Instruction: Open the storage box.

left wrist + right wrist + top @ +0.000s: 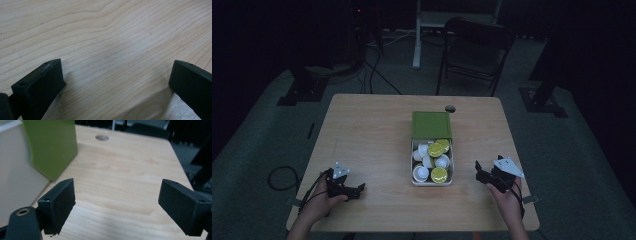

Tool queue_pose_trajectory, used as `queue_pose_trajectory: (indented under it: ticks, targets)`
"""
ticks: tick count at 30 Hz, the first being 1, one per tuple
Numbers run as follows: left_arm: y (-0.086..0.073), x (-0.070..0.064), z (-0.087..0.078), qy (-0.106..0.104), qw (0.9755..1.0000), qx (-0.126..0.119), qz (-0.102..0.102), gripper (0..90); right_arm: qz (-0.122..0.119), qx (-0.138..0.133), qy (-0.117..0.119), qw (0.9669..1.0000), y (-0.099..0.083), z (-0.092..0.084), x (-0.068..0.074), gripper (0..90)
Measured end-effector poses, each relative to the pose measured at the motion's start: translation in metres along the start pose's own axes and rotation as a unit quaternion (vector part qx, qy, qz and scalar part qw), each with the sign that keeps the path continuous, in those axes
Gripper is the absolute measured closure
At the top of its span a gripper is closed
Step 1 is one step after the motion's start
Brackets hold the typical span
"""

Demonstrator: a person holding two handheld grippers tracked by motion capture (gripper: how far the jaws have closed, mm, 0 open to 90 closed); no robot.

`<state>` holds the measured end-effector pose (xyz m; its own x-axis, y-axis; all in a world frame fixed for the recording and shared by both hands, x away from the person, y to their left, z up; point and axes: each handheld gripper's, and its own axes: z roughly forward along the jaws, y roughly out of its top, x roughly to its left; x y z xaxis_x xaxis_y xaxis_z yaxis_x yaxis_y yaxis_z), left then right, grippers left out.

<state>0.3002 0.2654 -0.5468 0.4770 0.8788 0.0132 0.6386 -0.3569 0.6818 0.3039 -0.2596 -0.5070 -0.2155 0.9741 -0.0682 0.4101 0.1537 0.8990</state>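
Observation:
A white box [432, 183] stands at the middle of the wooden table [372, 135], its green lid [431, 125] swung open toward the far side. Inside lie several small cups, some white [422, 173] and some with yellow tops [439, 174]. My left gripper [358, 190] rests low near the table's front left, well apart from the box; its jaws [117, 75] stand wide over bare wood. My right gripper [479, 172] hovers just right of the box, jaws [117, 195] open with nothing between them. The right gripper view has the green lid [53, 147] and the white box wall [15, 177] at its left.
A round cable hole [450, 108] sits near the table's far edge, behind the lid. A dark folding chair [474, 50] and stand bases are on the floor beyond the table. A cable loop [282, 177] lies on the floor at the left.

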Motion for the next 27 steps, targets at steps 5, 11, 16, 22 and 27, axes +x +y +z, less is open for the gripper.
queue_pose_trajectory:
  ticks: [5, 11, 16, 22, 27]
  targets:
    - [0.0, 0.0, 0.0, 0.0, 1.0, 0.0, 0.0, 0.0, 0.012, 0.027, -0.01, 0.9995, -0.007, 0.005, -0.005, 13.6]
    - [0.0, 0.0, 0.0, 0.0, 1.0, 0.0, 0.0, 0.0, 0.025, 0.065, -0.022, 0.9974, -0.016, 0.014, -0.011, 13.0]
    - [0.0, 0.0, 0.0, 0.0, 1.0, 0.0, 0.0, 0.0, 0.031, 0.087, -0.022, 0.9955, -0.02, 0.019, -0.012, 12.9]
    - [0.0, 0.0, 0.0, 0.0, 1.0, 0.0, 0.0, 0.0, 0.032, 0.115, -0.017, 0.9927, -0.026, 0.025, -0.012, 12.9]
    - [0.0, 0.0, 0.0, 0.001, 1.0, 0.001, -0.001, 0.0, 0.034, 0.129, -0.014, 0.9909, -0.029, 0.028, -0.012, 12.8]
